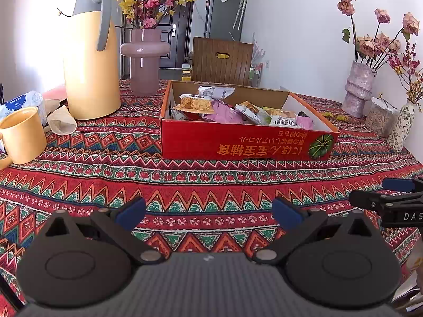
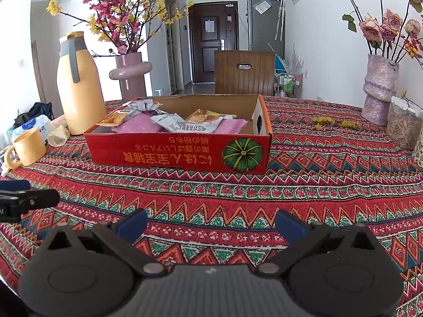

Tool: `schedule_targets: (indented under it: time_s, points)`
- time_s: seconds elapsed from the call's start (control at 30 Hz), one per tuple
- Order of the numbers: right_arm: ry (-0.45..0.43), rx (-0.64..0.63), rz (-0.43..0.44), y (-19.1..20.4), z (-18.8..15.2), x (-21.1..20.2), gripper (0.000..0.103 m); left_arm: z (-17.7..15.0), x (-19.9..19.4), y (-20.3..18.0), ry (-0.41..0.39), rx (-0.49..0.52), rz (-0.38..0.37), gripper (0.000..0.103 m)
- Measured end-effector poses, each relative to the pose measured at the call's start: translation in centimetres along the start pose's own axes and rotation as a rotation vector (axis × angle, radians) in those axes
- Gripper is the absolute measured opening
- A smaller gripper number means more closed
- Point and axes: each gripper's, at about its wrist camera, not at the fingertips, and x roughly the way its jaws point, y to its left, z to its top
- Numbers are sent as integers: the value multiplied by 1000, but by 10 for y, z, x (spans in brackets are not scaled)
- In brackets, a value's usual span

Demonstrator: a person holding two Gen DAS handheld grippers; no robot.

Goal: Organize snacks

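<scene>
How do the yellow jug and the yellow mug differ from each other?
The yellow jug is tall, with a grey handle and collar; the yellow mug is short, with a yellow handle. The jug stands near the red box; the mug stands nearer the table's edge. Both are upright and pale yellow.

A table covered in a woven cloth (image 1: 211, 174) banded with red, green, orange and white zigzags and diamonds. On it, a red cardboard box (image 2: 179, 153) with yellow lettering, a green pumpkin picture and brown inside walls holds pink, white and orange snack packets (image 2: 169, 122). A pale yellow jug (image 1: 91, 60) has a grey handle and lid; a mug (image 1: 22, 134) matches its yellow. A pink glass vase (image 1: 145, 58) carries pink and yellow blossoms. The tongs (image 1: 208, 212) are black with blue pads.
</scene>
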Motion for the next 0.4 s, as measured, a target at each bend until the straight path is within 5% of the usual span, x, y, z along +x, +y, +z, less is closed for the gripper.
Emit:
schedule_targets:
  time_s: [0.4]
  points:
    - [0, 0, 0, 0, -1, 0, 103, 0, 0, 0, -6, -2, -7, 103]
